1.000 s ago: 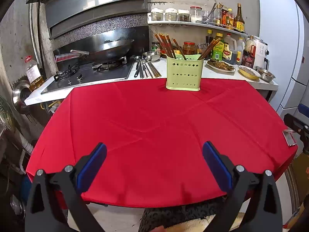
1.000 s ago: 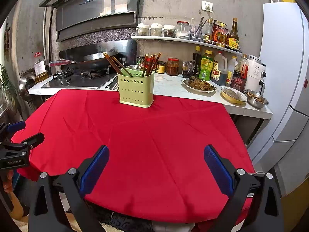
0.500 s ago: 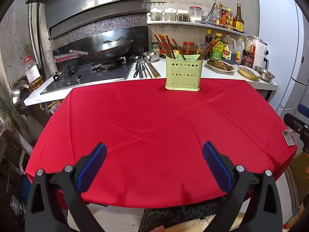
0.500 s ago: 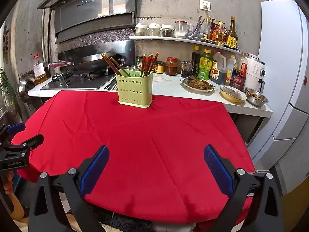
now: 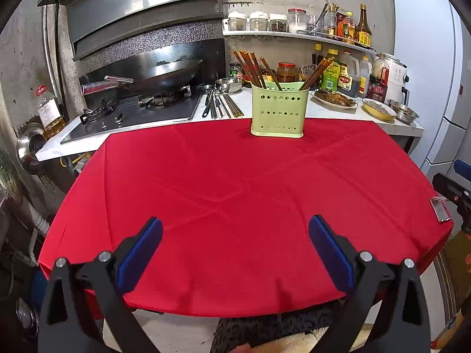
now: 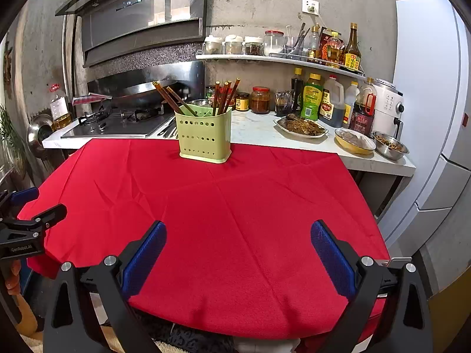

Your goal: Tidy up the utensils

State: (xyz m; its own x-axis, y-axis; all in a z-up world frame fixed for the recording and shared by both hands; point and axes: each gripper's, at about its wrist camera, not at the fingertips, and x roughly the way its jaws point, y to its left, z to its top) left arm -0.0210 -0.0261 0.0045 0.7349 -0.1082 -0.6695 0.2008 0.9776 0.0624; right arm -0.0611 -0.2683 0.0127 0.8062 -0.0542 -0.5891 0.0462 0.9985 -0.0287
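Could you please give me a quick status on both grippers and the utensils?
Left gripper open, empty; right gripper likewise. Chopsticks upright in green holder; loose utensils on counter beside stove. Red tablecloth between, nothing blocking.

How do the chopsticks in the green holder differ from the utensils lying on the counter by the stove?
The chopsticks stand leaning in the green holder on the red tablecloth; the loose utensils lie flat on the white counter beside the stove. The chopsticks are brown; the loose utensils look mostly dark or metallic. The chopsticks are split into two groups; the loose ones lie in one row. Both are long and thin, and neither gripper touches them.
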